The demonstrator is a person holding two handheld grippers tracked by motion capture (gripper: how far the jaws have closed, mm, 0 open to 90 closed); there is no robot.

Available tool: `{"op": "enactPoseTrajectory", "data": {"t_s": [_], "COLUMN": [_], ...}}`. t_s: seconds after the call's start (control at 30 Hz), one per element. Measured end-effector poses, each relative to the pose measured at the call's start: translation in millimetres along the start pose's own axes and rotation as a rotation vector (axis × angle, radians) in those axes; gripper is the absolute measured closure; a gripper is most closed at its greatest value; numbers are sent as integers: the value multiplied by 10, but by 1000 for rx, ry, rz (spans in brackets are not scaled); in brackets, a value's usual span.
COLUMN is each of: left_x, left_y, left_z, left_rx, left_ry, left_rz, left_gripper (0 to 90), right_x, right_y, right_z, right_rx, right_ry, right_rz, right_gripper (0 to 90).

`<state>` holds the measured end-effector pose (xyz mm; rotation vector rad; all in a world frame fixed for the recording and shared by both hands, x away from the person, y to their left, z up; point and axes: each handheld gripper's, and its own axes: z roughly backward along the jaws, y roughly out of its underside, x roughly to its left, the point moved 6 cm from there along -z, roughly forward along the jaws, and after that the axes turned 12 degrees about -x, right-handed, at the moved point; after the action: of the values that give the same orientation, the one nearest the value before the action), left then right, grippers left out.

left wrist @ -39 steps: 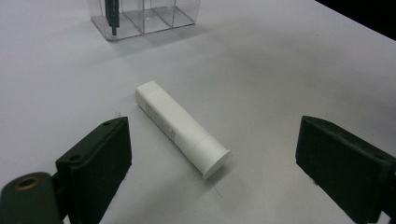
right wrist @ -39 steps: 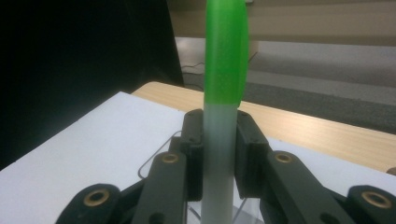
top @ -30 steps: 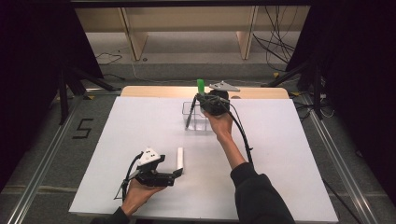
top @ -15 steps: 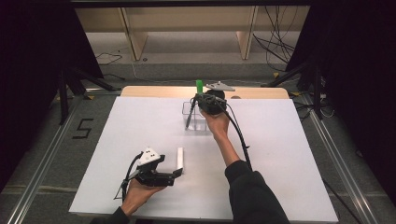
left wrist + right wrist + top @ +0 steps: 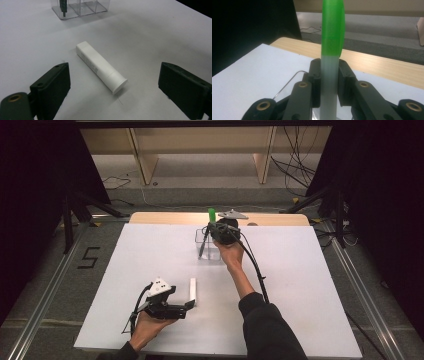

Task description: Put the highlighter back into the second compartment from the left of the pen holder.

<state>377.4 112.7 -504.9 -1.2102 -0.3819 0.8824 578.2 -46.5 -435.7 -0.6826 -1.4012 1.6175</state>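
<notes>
Green-capped marker [image 5: 331, 62] (claw-clamped [image 5: 329, 82]) above clear organizer [image 5: 206, 251].

Lighting: bright, even, overhead on the white table [image 5: 300, 285]; surroundings dark. Shadows: soft, faint beside the white tube [image 5: 100, 66]. Focus: green-capped pen [image 5: 332, 50] blurred close-up; high view slightly grainy.

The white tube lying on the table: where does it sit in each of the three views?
High view: the white tube lies near the front edge, just beyond the left gripper.
Left gripper view: centre frame, lying flat between the open jaws.
Right gripper view: not in it.
Shared landmark: the clear organizer, at the top left in the left gripper view.
</notes>
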Motion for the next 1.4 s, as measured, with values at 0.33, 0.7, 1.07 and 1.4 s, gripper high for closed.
{"op": "enactPoseTrajectory", "data": {"t_s": [0.33,0.7,1.07,1.4], "left_x": [8,6,5,-19], "left_y": [1,11,21,32], "left_z": [-5,-12,-25,-65], "left_rx": [-1,9,19,34], "left_ry": [-3,1,-1,-12], "left_rz": [4,7,11,12], "left_gripper": [102,102,100,100], "right_x": [15,7,-46,-154], "right_y": [41,82,-212,-109], "right_z": [-16,-3,326,802], "right_rx": [6,9,-40,-21], "right_ry": [7,14,-32,-58], "right_rz": [-3,13,26,58], "right_gripper": [768,730,462,369]}}
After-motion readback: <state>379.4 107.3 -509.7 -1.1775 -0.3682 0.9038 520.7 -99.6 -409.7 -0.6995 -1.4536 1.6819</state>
